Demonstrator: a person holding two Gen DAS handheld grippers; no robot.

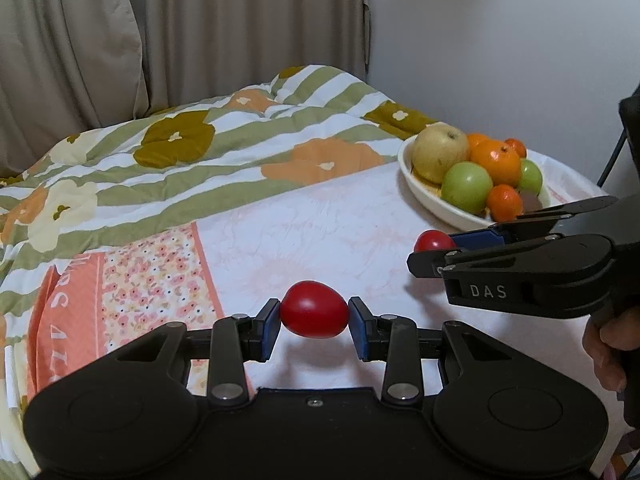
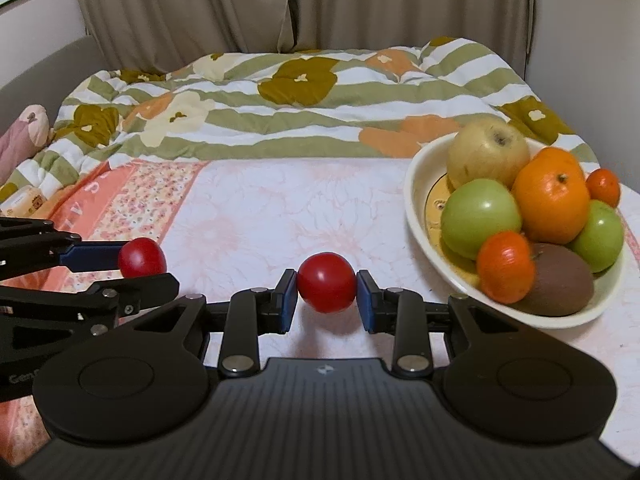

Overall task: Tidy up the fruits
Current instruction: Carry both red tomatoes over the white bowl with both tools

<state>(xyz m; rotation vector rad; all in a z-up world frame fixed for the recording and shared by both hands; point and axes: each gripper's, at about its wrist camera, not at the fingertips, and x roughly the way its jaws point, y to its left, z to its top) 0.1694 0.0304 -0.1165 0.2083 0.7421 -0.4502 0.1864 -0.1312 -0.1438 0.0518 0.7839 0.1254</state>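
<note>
Red tomato point(image 1: 313, 314) pinched in left hand-held gripper point(image 1: 314, 322); another tomato point(image 2: 326, 287) in right hand-held gripper point(image 2: 327, 300), marked "DAS".

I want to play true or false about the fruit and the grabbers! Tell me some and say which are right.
1. Each grabber holds a red fruit. True: the left gripper pinches one red fruit, the right gripper another red fruit.
2. The bowl is empty. False: it is piled with fruit.
3. A brown kiwi lies in the bowl. True.
4. The big orange sits on the tablecloth. False: it is in the bowl.
</note>
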